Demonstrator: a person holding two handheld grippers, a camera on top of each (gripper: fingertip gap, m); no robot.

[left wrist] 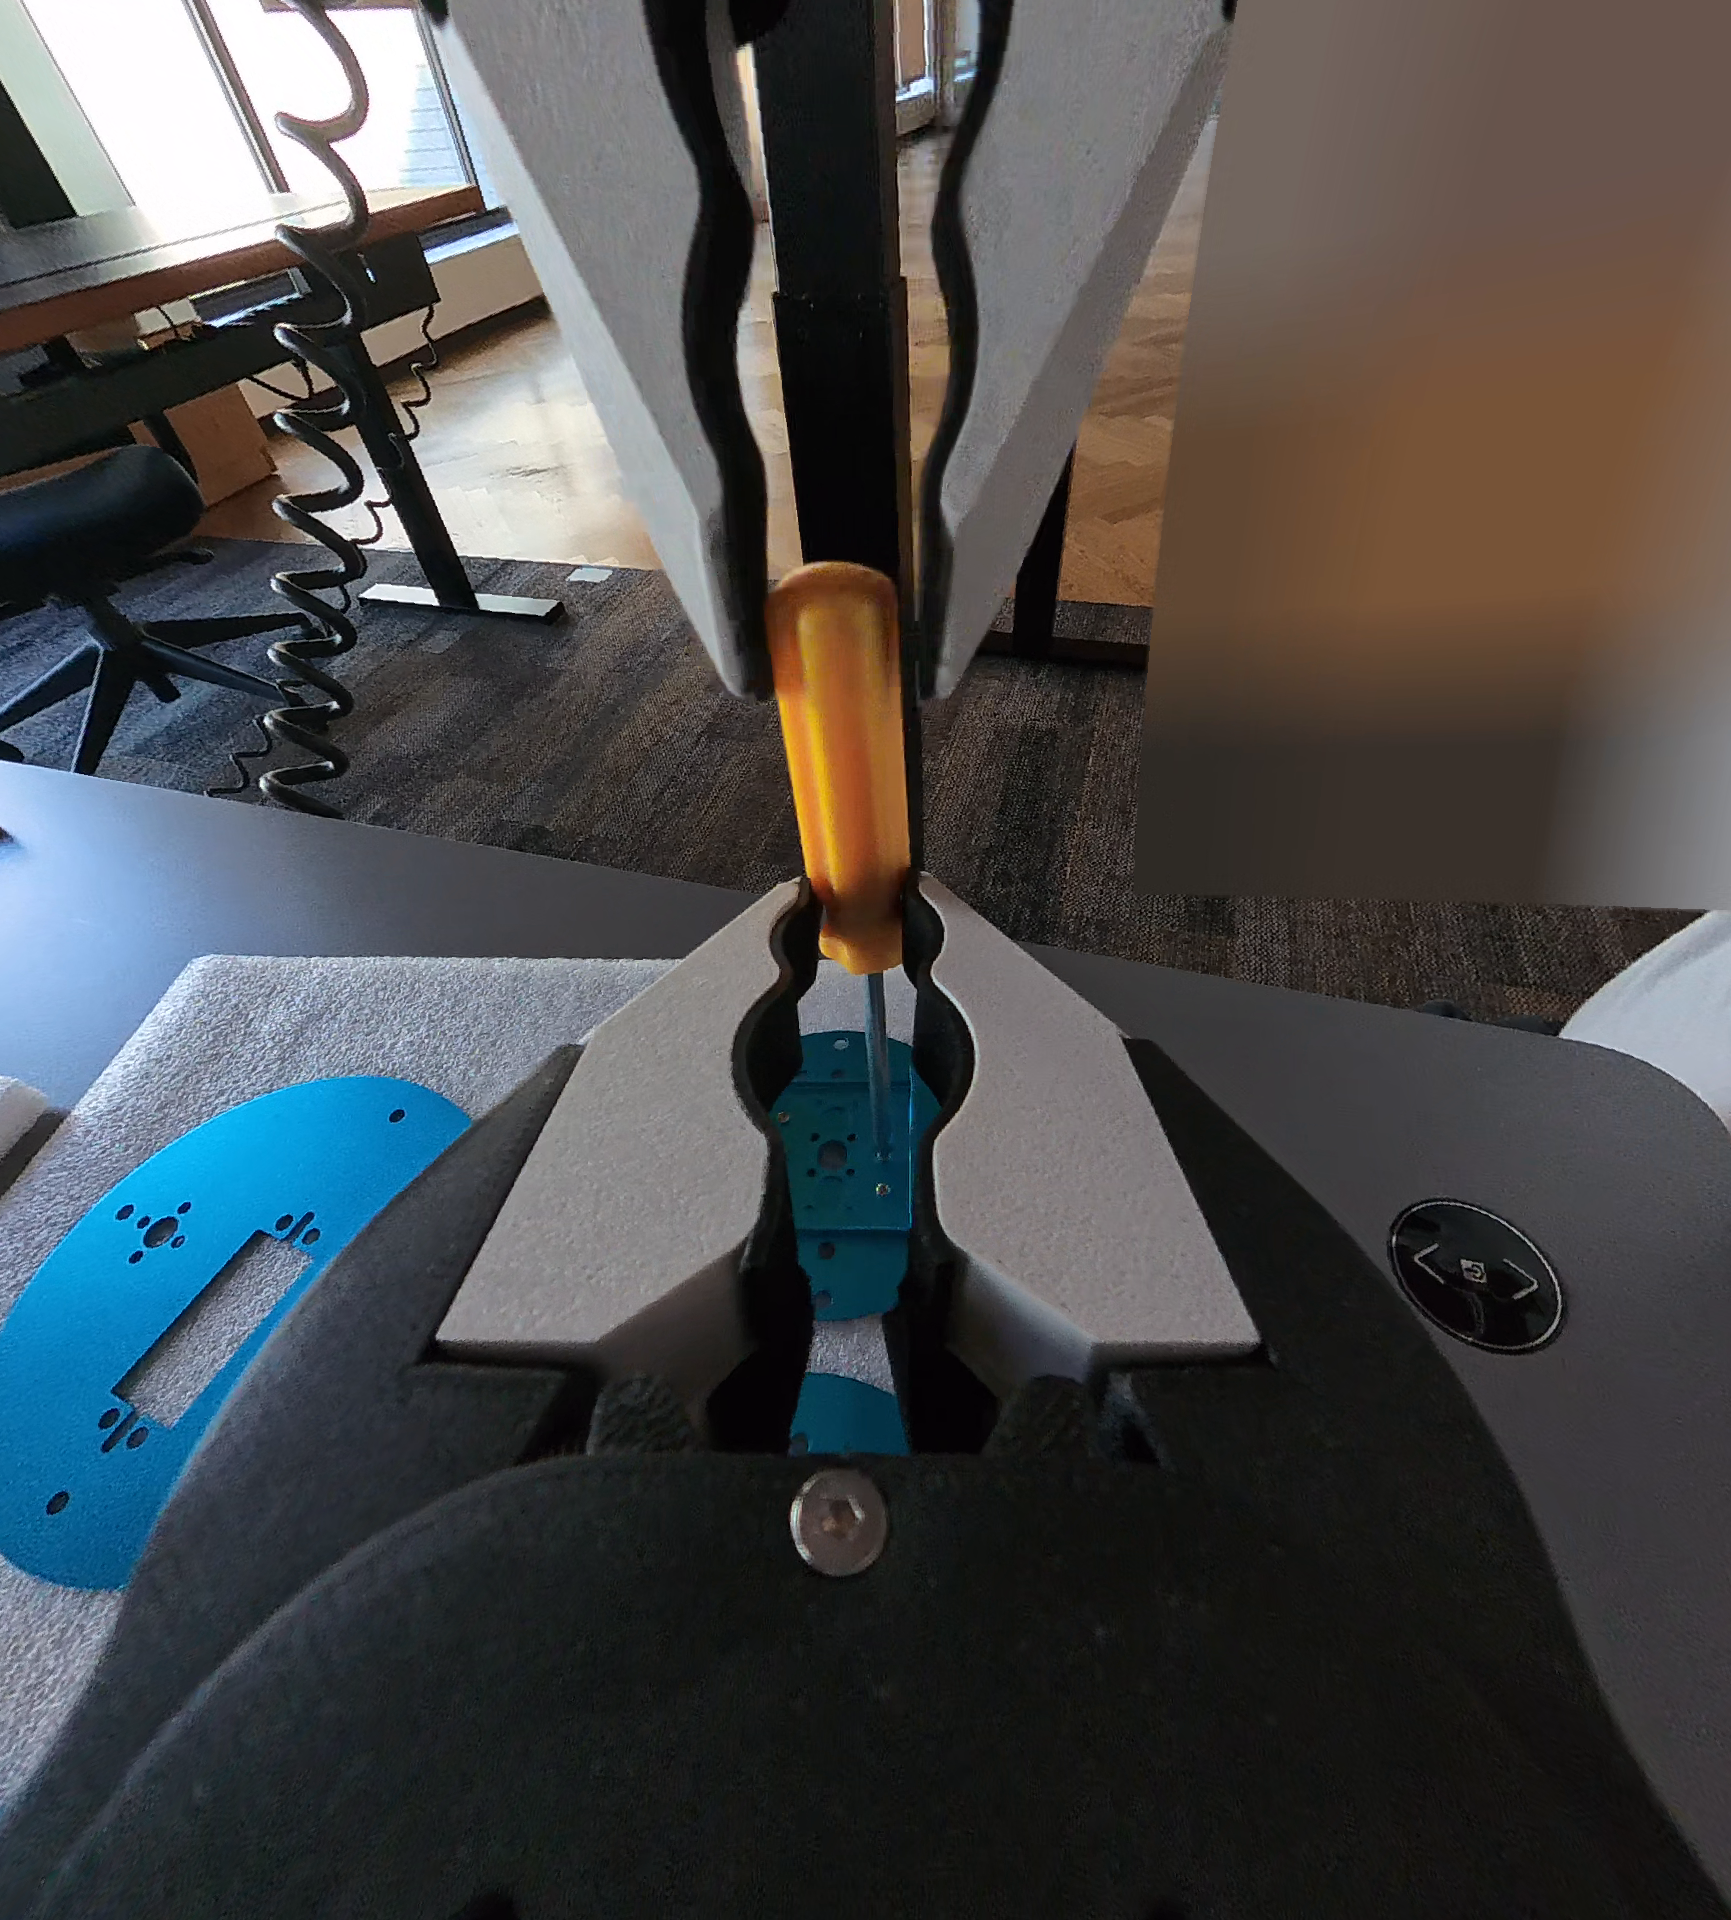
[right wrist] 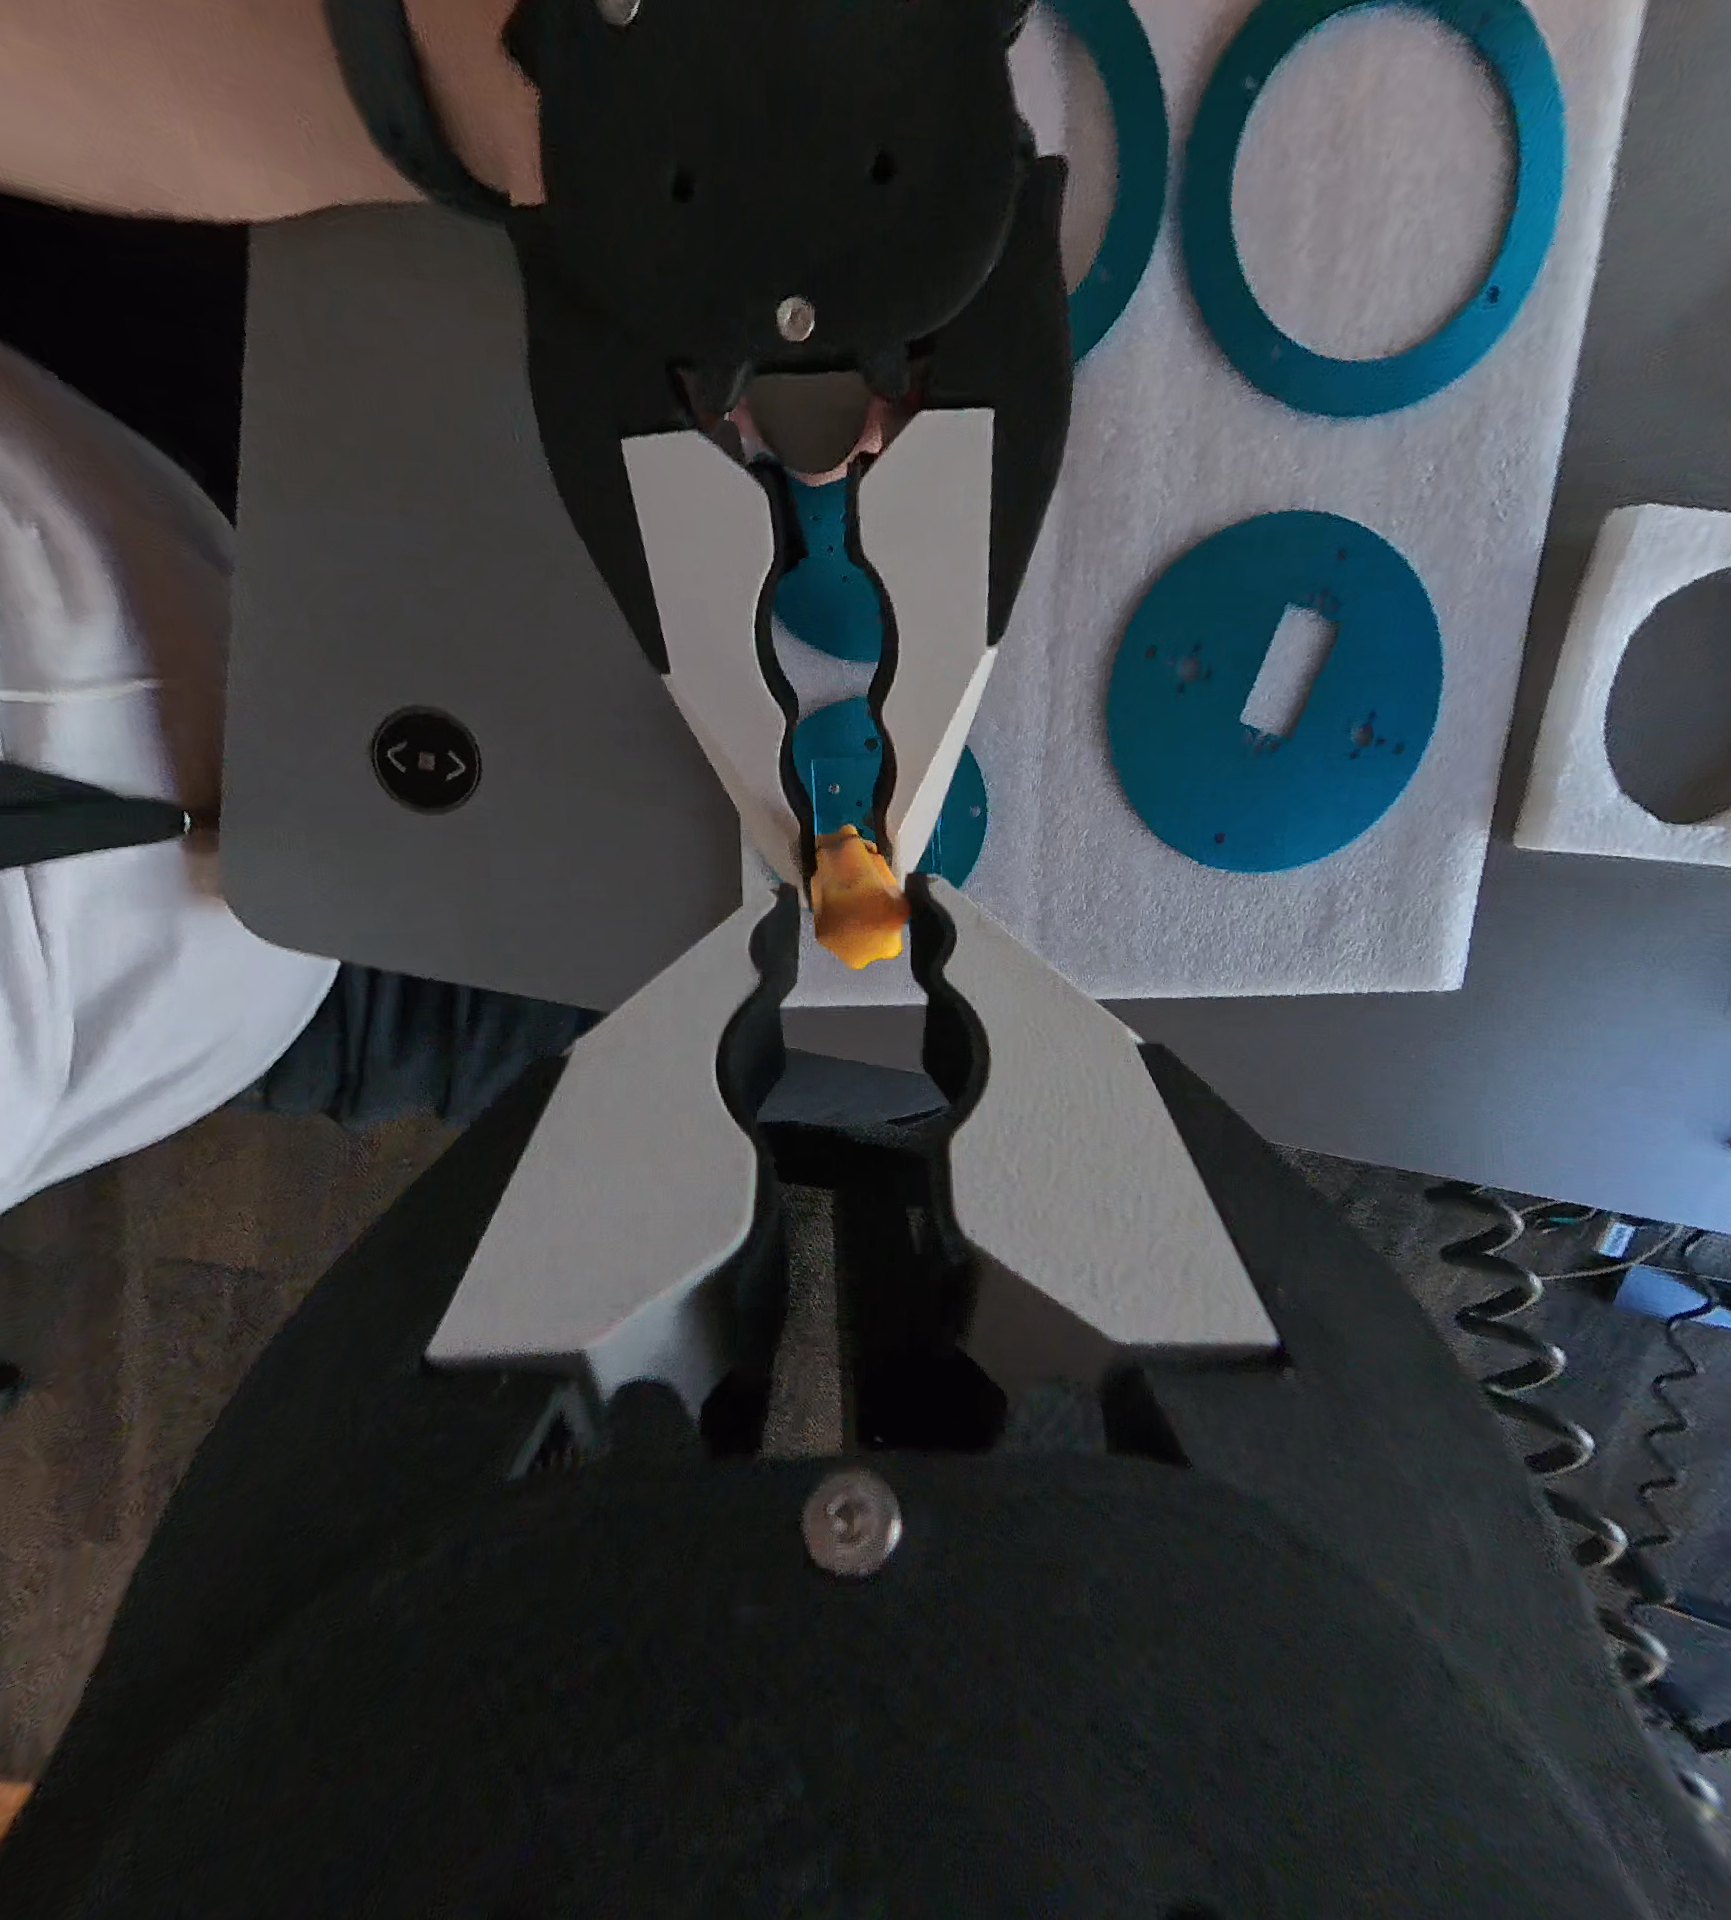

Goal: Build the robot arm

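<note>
Two tongs meet on one orange-handled screwdriver [left wrist: 840,758]. Nearest in the left wrist view, the left tongs [left wrist: 861,904] are closed narrow around the lower end of its handle, and the thin metal shaft [left wrist: 879,1070] runs down between the fingers to a small blue bracket [left wrist: 845,1164]; the tip seems to rest on a screw there, though it is too small to be sure. That bracket sits on a blue plate on white foam [left wrist: 341,1023], beside a blue oval plate [left wrist: 186,1320] with a rectangular cutout. Higher up, the right tongs [right wrist: 853,899] clamp the handle's top from above. Farther along the grey desk [right wrist: 1619,1039] lie two blue rings [right wrist: 1375,203].
</note>
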